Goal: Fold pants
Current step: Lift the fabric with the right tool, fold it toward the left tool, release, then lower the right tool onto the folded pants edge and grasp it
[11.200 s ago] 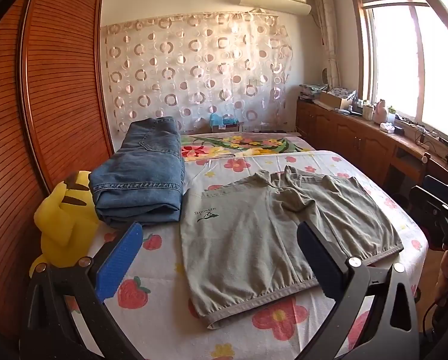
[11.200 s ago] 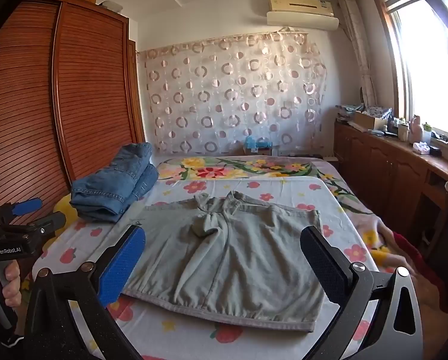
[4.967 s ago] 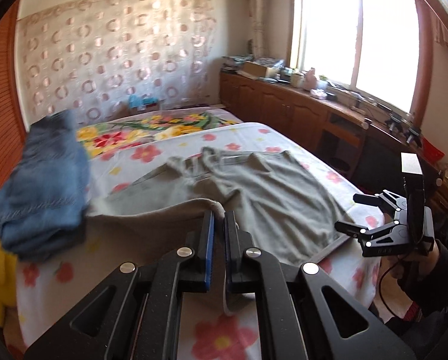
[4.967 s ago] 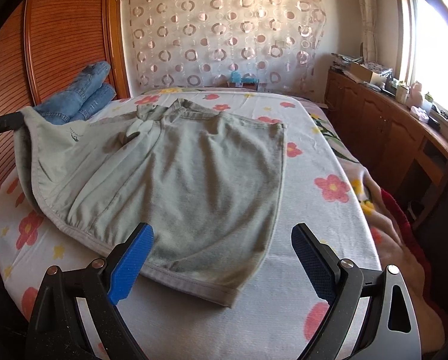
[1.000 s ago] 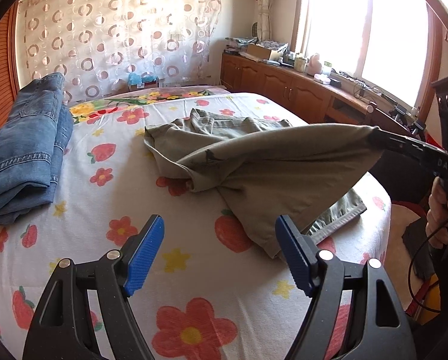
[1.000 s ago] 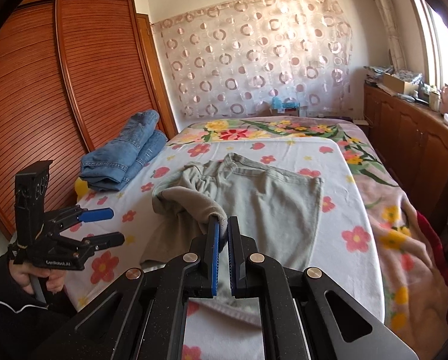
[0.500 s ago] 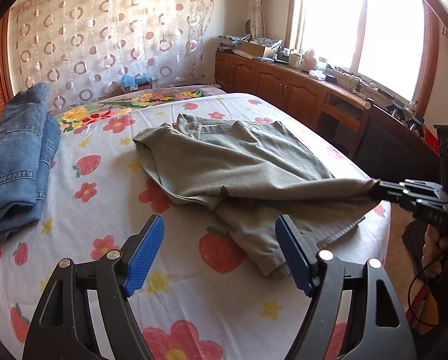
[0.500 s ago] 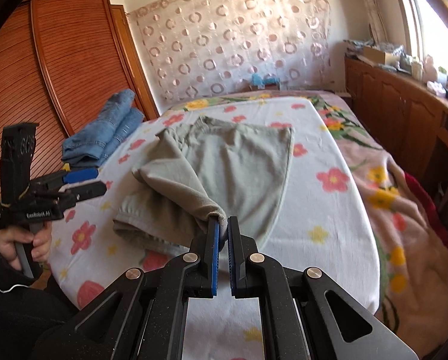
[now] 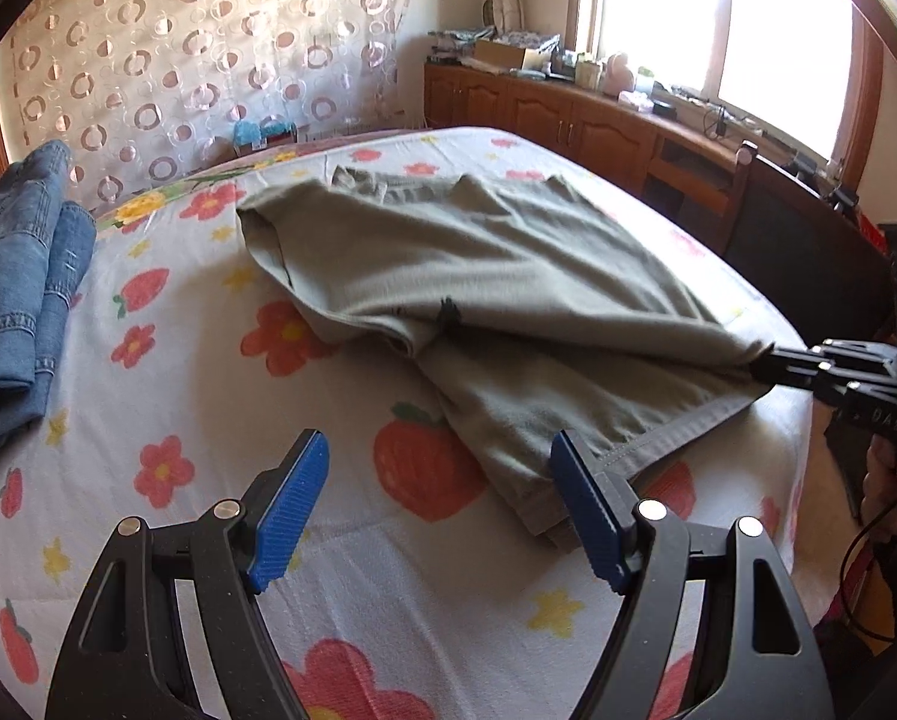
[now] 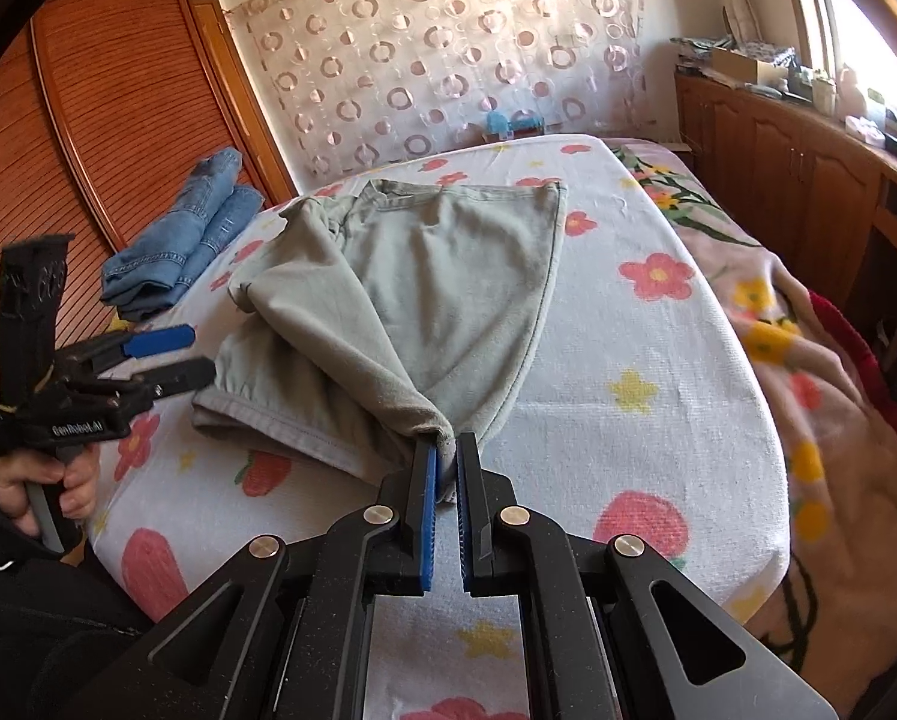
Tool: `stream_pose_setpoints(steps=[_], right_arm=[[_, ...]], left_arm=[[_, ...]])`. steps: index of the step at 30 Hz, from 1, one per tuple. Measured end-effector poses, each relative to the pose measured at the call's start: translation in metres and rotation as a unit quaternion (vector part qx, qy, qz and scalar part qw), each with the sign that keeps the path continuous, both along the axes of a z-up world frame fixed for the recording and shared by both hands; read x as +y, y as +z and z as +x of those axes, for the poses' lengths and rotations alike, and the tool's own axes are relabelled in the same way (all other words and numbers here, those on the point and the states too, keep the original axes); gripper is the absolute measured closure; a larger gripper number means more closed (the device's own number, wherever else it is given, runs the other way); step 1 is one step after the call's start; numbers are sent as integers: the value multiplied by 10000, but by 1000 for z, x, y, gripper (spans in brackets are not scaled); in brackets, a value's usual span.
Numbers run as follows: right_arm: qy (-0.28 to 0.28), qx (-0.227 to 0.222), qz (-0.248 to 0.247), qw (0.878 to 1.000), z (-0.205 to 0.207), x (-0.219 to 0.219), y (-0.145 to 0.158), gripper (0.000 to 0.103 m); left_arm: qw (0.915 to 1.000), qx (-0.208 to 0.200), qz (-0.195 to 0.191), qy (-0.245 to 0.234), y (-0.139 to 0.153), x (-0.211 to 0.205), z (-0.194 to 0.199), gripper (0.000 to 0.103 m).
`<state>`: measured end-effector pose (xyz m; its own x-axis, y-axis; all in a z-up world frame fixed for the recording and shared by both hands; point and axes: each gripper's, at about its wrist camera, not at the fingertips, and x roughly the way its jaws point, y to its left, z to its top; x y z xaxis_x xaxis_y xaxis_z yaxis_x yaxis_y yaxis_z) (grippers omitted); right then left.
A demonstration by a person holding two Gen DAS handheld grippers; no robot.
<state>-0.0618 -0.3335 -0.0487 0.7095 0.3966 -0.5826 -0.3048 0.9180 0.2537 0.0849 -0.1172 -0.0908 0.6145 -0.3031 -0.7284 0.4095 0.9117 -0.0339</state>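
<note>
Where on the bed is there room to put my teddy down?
Bare sheet lies between the folded jeans and the grey pants, and along the near bed edge by the open left tongs. In the right view, the sheet right of the pants is free too. The middle is taken.

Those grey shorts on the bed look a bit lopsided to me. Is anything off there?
Yes. The grey shorts lie askew: the right gripper pinches one corner, so the top layer runs diagonally in a taut ridge and the hems underneath do not line up. The left gripper hangs open over the bedsheet. Nothing looks damaged.
</note>
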Motion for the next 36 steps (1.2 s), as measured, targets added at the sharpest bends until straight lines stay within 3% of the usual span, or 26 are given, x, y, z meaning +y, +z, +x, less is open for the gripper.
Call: stream_pose_setpoints(steps=[4, 10, 14, 18, 36], right_arm=[[18, -9, -19, 10000, -1, -1, -2, 98], [23, -43, -79, 10000, -2, 2, 2, 73], [26, -167, -144, 9998, -6, 2, 9, 70], [76, -332, -220, 9992, -7, 8, 17, 58], [887, -573, -435, 9935, 50, 80, 32, 52]], left_arm=[[10000, 91, 15, 15, -6, 0, 0, 26], [9998, 79, -141, 92, -2, 8, -1, 26], [9995, -80, -234, 188, 8, 16, -5, 26], [9986, -256, -318, 326, 18, 25, -8, 26], [9932, -662, -404, 865, 40, 66, -8, 26]])
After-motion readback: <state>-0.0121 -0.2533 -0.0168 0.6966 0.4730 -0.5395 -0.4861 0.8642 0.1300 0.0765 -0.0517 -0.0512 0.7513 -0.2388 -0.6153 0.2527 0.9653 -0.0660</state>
